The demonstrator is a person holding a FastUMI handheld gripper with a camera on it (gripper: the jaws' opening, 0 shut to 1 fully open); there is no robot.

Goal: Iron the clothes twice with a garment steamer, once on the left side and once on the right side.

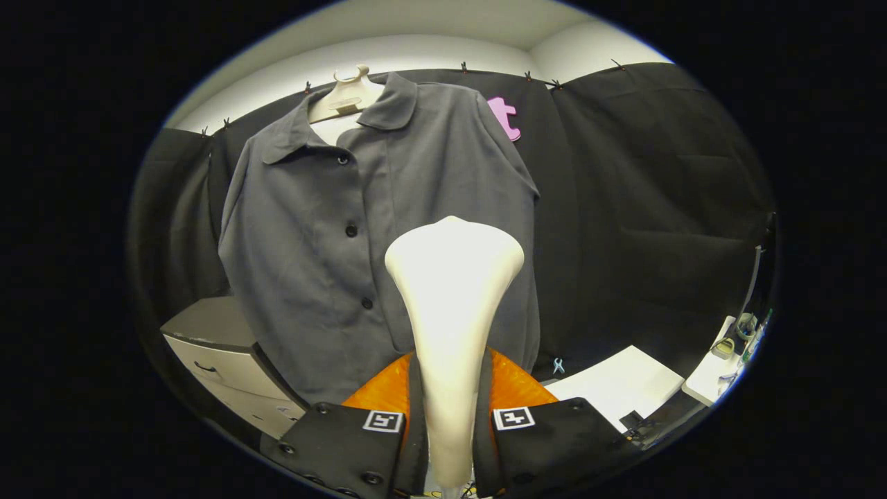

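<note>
Now the steamer (452,305) stood upright between the fingers of the gripper (449,430), its narrow handle clamped from both sides and its wide head flaring out above them. That head sat in front of the lower part of the shirt (332,229), just beside the button line; whether it touched the cloth or hung a little off it, I could not tell. The shirt was dark grey, short-sleeved, buttoned down the front with its collar open, and it hung on a pale hanger (344,97) against the black cloth wall (644,208). Small clips (463,68) ran along the top edge of that wall, and another clip (558,365) sat low down beyond the shirt's hem. Below the shirt on one side was a pale drawer unit (222,353) with a dark handle. On the other side, a white worktop (624,384) lay near the wall, with a few small items (738,336) at its far end, too small to make out.
</note>
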